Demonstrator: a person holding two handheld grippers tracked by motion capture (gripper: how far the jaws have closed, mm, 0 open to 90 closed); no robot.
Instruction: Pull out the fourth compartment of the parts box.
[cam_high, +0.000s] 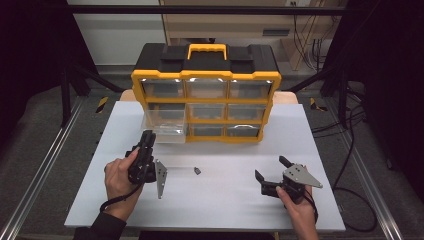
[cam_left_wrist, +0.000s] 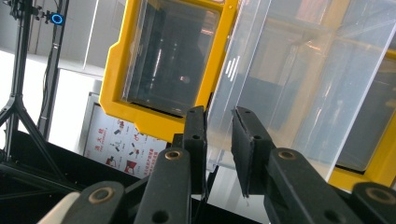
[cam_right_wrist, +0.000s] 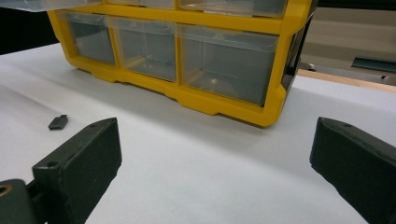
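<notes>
Drawers of clear plastic fill the yellow organiser (cam_high: 206, 100) at the back of the white worktop (cam_high: 225, 200). One clear drawer (cam_high: 165, 125) at its lower left stands pulled out, and the left gripper (cam_high: 148, 136) has its jaws nearly closed on the drawer's front wall (the wall sits between the pads in the left gripper view). A small dark part (cam_high: 197, 170) lies alone on the worktop between the hands. The right gripper (cam_high: 272, 176) rests at the right with jaws wide apart, holding nothing, well apart from the organiser.
</notes>
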